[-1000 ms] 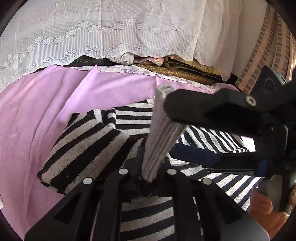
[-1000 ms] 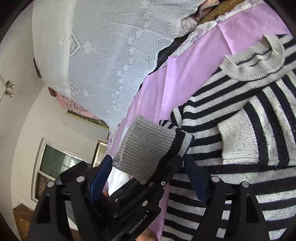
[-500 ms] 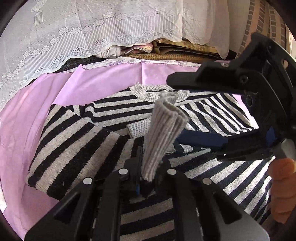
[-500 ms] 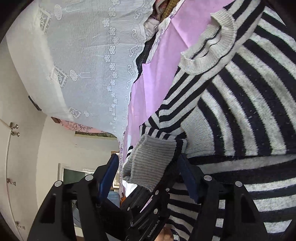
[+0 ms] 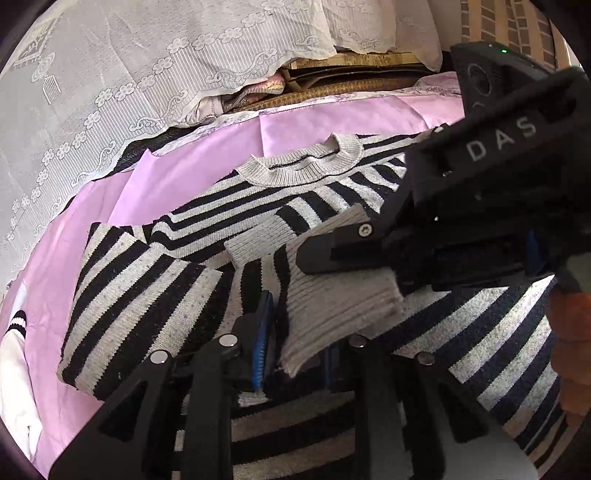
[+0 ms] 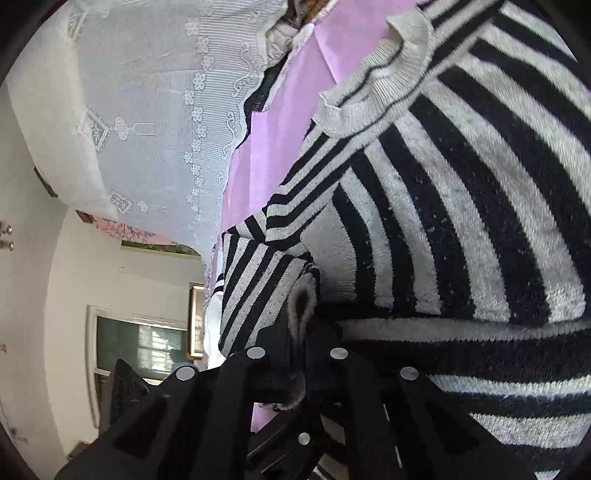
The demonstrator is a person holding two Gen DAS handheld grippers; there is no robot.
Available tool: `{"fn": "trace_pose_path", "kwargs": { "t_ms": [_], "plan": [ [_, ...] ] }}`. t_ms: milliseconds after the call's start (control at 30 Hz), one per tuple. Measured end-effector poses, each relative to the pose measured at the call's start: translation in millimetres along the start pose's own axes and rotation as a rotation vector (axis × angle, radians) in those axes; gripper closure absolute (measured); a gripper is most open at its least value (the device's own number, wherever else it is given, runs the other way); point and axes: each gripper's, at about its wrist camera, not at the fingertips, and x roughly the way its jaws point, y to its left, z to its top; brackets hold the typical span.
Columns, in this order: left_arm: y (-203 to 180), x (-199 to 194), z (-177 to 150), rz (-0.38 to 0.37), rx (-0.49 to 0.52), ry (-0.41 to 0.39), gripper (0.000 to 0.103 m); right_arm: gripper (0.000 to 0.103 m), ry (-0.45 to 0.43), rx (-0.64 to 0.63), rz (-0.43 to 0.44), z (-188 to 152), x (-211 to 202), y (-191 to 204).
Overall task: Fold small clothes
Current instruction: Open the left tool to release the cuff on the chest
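A black-and-grey striped sweater (image 5: pixel 332 192) lies flat on a pink cloth (image 5: pixel 147 184), neck band away from me. Its grey ribbed sleeve cuff (image 5: pixel 340 295) leans to the right between the jaws of my left gripper (image 5: pixel 295 332), which are opening; the blue pad on the left stands clear of the knit. My right gripper (image 5: pixel 314 258) comes in from the right and is shut on that cuff. In the right wrist view the cuff (image 6: pixel 301 306) is pinched in the right gripper (image 6: pixel 304 325), low over the sweater (image 6: pixel 480 184). The other sleeve (image 5: pixel 140 295) lies folded across the body.
A white lace cover (image 5: pixel 147 74) hangs behind the pink cloth, with stacked fabrics (image 5: pixel 258 92) under its edge. A white garment (image 5: pixel 14 369) lies at the far left. A hand (image 5: pixel 569 332) holds the right gripper. A brick wall (image 5: pixel 498 22) stands at the back right.
The cuff stood upright in the shut left gripper; now it leans right and the left jaws have parted. The right gripper, open around the cuff before, has shut on it and sunk toward the sweater.
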Motion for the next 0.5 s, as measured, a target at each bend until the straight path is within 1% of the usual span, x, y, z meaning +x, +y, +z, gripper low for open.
{"fn": "trace_pose_path", "kwargs": {
  "t_ms": [100, 167, 200, 233, 267, 300, 333, 367, 433, 500],
  "plan": [
    [1.7, -4.9, 18.1, -0.017, -0.027, -0.027, 0.082, 0.097, -0.078, -0.129, -0.023, 6.2, -17.2, 27.4],
    [-1.3, -12.9, 35.7, -0.027, -0.047, -0.063, 0.076, 0.097, -0.153, -0.193, -0.030, 14.6, -38.6, 40.3],
    [-5.5, -18.2, 43.2, -0.038, -0.052, -0.078, 0.070, 0.097, -0.194, -0.213, -0.038, 20.2, -51.8, 42.4],
    [-8.2, -23.1, 50.1, -0.050, -0.057, -0.093, 0.059, 0.097, -0.231, -0.224, -0.045, 26.5, -64.7, 41.6],
    [-11.0, -28.2, 54.9, -0.062, -0.061, -0.108, 0.052, 0.097, -0.261, -0.224, -0.050, 33.1, -77.1, 38.2],
    [-12.3, -34.5, 56.7, -0.071, -0.066, -0.130, 0.039, 0.097, -0.284, -0.216, -0.053, 39.7, -87.9, 32.1],
    [-13.4, -40.3, 55.8, -0.069, -0.064, -0.153, 0.031, 0.097, -0.301, -0.210, -0.062, 46.6, -96.8, 25.3],
    [-14.5, -44.9, 53.0, -0.050, -0.051, -0.171, 0.028, 0.097, -0.316, -0.206, -0.081, 53.0, -103.8, 18.0],
    [-15.2, -47.1, 42.3, 0.030, -0.008, -0.178, 0.019, 0.097, -0.324, -0.182, -0.122, 63.5, -110.6, 0.6],
    [-7.9, -35.7, 29.6, 0.134, 0.032, -0.142, 0.019, 0.097, -0.300, -0.131, -0.121, 71.9, -108.7, -17.8]
  ]
}}
